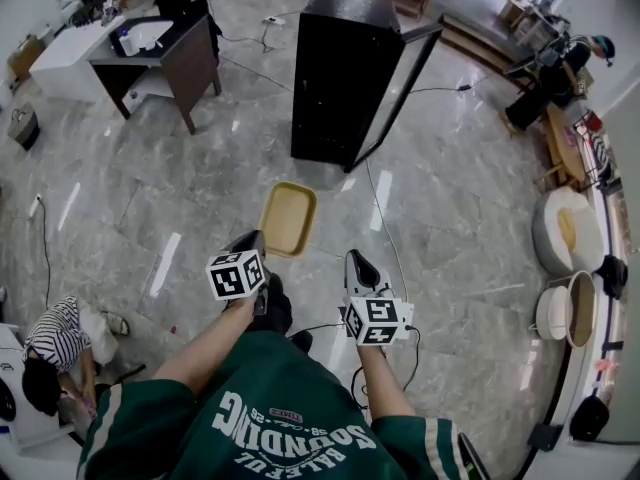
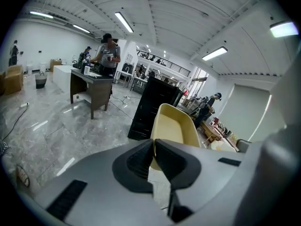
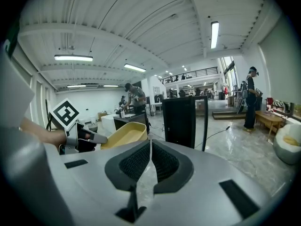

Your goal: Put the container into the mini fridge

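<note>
Out on marble floor [image 1: 150,198], facing the far, open mini fridge [image 1: 340,78]. Pinching container [image 1: 287,218] by near rim in left gripper [image 1: 255,240] for carrying; holding right gripper [image 1: 356,260] pressed together, empty.

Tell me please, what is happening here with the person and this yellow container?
A person holds a pair of tongs in each hand. The left tongs are shut on the rim of the yellow container and carry it above the floor. The right tongs are shut on nothing and hang beside it. The black mini fridge stands open on the floor ahead. The container is not yet inside it.
</note>
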Motion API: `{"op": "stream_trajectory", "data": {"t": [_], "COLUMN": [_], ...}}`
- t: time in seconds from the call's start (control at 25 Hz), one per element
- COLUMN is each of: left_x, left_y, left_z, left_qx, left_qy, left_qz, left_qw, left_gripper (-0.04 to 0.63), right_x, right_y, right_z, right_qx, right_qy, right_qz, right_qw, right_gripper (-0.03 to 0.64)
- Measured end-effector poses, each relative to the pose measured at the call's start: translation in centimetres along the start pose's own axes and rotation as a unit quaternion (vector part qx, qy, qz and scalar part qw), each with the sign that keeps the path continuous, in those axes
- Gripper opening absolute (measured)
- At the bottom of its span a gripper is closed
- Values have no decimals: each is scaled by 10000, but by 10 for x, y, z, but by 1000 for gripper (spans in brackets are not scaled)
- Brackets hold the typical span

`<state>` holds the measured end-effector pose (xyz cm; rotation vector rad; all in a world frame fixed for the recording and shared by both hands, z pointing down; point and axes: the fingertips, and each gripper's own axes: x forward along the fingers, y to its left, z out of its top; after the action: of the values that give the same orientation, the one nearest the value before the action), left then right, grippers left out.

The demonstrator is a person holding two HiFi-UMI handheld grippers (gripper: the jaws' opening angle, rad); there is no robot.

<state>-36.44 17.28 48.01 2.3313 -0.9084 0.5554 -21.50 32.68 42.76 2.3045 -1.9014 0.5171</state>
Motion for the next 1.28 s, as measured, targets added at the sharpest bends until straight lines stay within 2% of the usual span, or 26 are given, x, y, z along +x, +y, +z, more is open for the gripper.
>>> {"op": "stream_trajectory", "data": {"t": [0.24, 0.8, 1.28], "left_x": [34, 155, 216], "left_y": [-8, -6, 11], "left_z": [18, 91, 145], "left_qx": [63, 46, 51], "left_qy": [68, 225, 301], "left_qz": [-84, -244, -303], "left_qw": [9999, 9994, 9991], "left_gripper": [25, 25, 25], "right_x": [27, 143, 219], "right_y": [-20, -74, -93], "right_z": [13, 48, 78], "right_qx": [-3, -54, 1], "right_qy": [2, 178, 219], "right_qz": [-54, -102, -183], "right_qw": [10000, 9998, 9996], "right_gripper": [36, 37, 37]}}
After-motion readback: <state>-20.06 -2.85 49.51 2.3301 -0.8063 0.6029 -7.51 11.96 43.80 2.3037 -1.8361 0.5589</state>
